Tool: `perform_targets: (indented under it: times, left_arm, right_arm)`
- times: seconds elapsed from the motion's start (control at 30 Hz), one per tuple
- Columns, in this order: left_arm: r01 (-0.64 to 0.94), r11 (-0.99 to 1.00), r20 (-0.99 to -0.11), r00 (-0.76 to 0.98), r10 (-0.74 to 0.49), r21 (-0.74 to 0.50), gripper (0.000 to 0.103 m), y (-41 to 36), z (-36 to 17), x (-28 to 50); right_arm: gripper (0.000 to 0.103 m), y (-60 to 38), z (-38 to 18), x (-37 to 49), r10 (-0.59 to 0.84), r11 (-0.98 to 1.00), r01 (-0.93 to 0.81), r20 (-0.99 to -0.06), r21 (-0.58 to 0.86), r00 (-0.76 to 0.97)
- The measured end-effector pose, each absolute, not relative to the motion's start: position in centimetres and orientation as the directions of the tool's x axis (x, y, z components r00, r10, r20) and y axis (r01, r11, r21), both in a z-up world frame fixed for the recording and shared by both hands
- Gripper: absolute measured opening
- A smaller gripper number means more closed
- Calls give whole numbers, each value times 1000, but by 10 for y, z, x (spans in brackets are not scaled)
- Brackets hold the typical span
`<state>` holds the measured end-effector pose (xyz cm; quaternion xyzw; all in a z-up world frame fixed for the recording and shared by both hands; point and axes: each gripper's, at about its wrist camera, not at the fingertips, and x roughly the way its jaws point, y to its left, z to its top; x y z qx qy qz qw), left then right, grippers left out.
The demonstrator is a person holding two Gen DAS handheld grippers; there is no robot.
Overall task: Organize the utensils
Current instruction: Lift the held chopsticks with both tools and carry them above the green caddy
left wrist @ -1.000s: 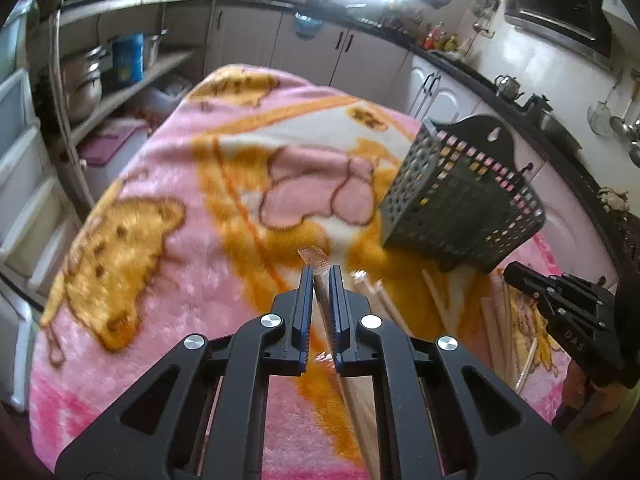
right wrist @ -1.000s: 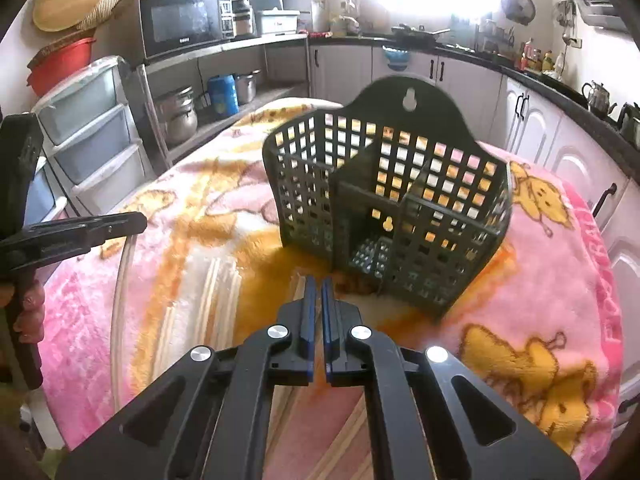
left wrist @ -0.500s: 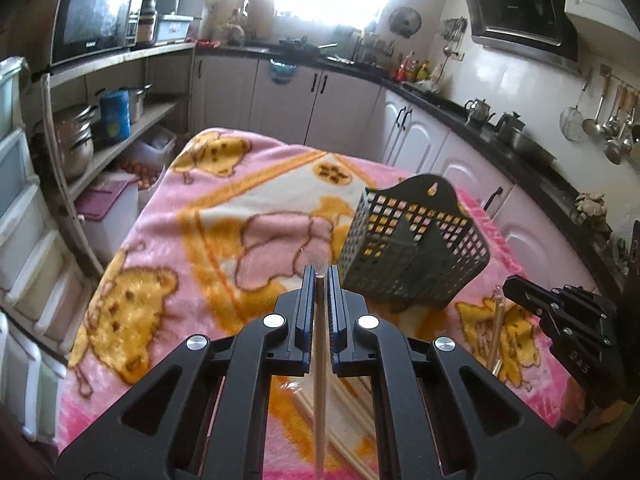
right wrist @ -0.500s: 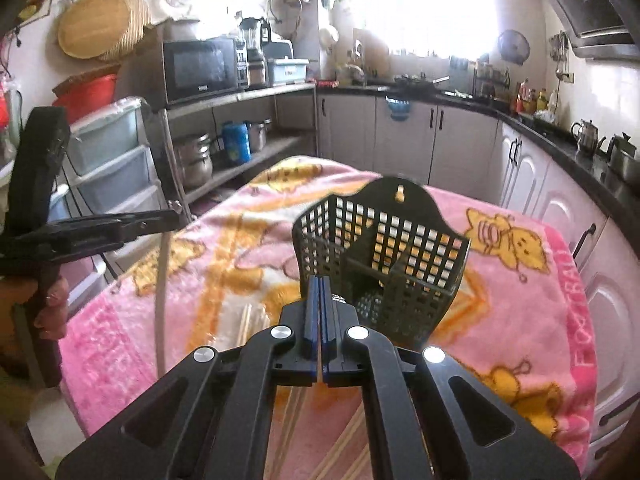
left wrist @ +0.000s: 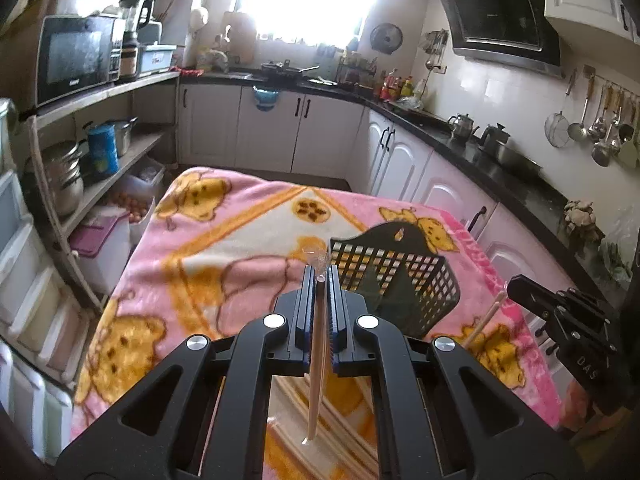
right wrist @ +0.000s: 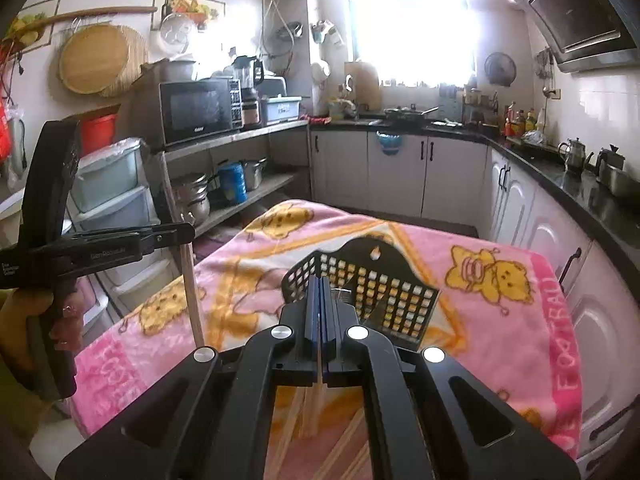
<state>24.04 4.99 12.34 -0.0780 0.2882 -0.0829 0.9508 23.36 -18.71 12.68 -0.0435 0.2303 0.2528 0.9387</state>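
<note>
here, at the far left of the right wrist view, the left gripper (right wrist: 186, 234) was a matte black plastic clamp, its jaws pinching a thin, pale wooden chopstick (right wrist: 192, 300) that hung straight down, lifted clear of the blanket (right wrist: 500, 320). in its own view the left gripper (left wrist: 319, 280) showed the same stick (left wrist: 316, 368), a round, smooth rod running back between the ribbed pads, with crinkled clear wrap at its top end.

the blanket was fleecy pink with orange bands and yellow cartoon bears, draped over the table. further chopsticks lay loose on it under the grippers, partly hidden.

right of centre stood the basket (left wrist: 400, 276), a dark plastic grid of square holes with a solid arched back plate and a hanging hole, on the blanket.

the right gripper (right wrist: 320, 292) had its blue-edged pads pressed nearly together on another pale chopstick (right wrist: 314, 408), which hung below. in the left view the right gripper (left wrist: 516, 286) held that stick (left wrist: 482, 322) slanted, beside the basket.
</note>
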Motion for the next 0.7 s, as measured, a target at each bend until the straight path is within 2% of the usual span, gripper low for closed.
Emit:
perform_targets:
  times: [0.7]
  left_arm:
    - [155, 977, -408, 890, -202, -145, 2, 6, 212, 318]
  right_arm:
    - [1, -235, 229, 288, 392, 915, -402, -292, 30, 872]
